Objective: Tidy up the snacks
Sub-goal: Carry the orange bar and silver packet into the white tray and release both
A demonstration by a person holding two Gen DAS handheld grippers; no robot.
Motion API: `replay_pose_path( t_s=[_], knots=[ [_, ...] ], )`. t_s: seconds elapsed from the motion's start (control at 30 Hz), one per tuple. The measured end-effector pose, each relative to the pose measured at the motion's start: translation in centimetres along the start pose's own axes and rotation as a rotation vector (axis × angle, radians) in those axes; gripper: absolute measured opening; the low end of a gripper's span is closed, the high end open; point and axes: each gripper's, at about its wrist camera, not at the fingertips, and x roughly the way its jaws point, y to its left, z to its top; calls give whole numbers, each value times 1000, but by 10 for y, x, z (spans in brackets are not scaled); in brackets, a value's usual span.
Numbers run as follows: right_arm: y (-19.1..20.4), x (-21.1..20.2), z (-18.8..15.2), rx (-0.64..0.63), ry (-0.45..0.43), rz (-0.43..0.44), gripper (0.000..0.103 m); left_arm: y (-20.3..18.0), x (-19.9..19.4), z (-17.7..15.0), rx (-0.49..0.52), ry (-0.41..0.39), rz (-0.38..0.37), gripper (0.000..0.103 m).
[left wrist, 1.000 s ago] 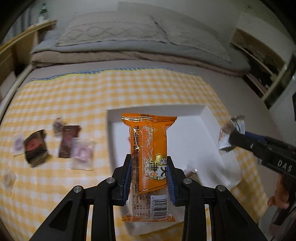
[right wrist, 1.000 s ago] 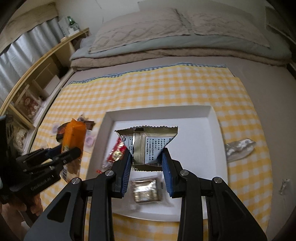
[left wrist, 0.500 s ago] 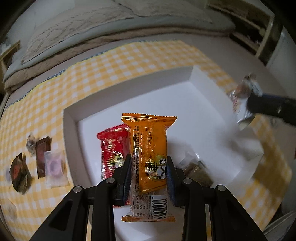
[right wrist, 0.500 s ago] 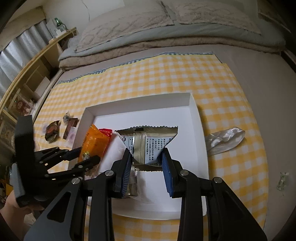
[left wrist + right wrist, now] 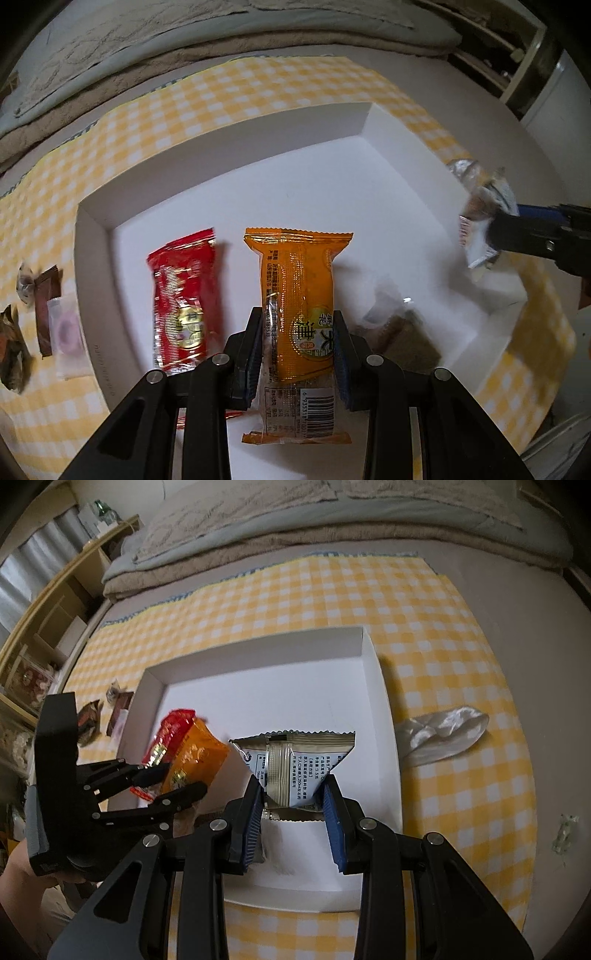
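Observation:
My left gripper (image 5: pixel 298 332) is shut on an orange snack packet (image 5: pixel 297 280), held just above the floor of the white tray (image 5: pixel 229 147). A red packet (image 5: pixel 183 299) lies in the tray to its left, and a clear-wrapped brown snack (image 5: pixel 410 339) to its right. My right gripper (image 5: pixel 293 794) is shut on a silver packet (image 5: pixel 295 757) with printed text, held over the tray (image 5: pixel 380 701). In the right wrist view the left gripper (image 5: pixel 168 781) and its orange packet (image 5: pixel 195 758) are low at the tray's left side, beside the red packet (image 5: pixel 168 734).
Several small wrapped snacks (image 5: pixel 48 321) lie on the yellow checked cloth (image 5: pixel 207 92) left of the tray. A crumpled silver wrapper (image 5: pixel 443 734) lies right of the tray, with a small pale scrap (image 5: pixel 563 832) further right. Bedding sits behind, wooden shelves (image 5: pixel 44 635) at left.
The left gripper came down and over the tray with the orange packet, so the red packet now shows beside it. The right gripper sank a little with the silver packet.

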Motion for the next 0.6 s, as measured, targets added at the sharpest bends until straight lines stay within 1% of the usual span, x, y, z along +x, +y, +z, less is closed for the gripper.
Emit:
replay_pose_path(
  t_s=[0.1, 0.17, 0.23, 0.33, 0.47, 0.6],
  knots=[
    [-2, 4, -4, 0, 31, -7, 32, 14, 7, 2, -35, 12, 24, 34],
    [-3, 5, -6, -3, 47, -14, 32, 24, 10, 3, -68, 16, 9, 34],
    [-6, 7, -10, -3, 68, -24, 32, 28, 12, 7, -79, 10, 6, 34],
    [-10, 9, -15, 2, 91, -33, 32, 28, 17, 10, -76, 12, 10, 34],
    [-17, 12, -23, 12, 128, -45, 32, 20, 16, 4, -69, 1, 15, 35],
    [-23, 15, -29, 33, 152, -49, 32, 10, 10, 2, -48, -13, 6, 42]
  ],
)
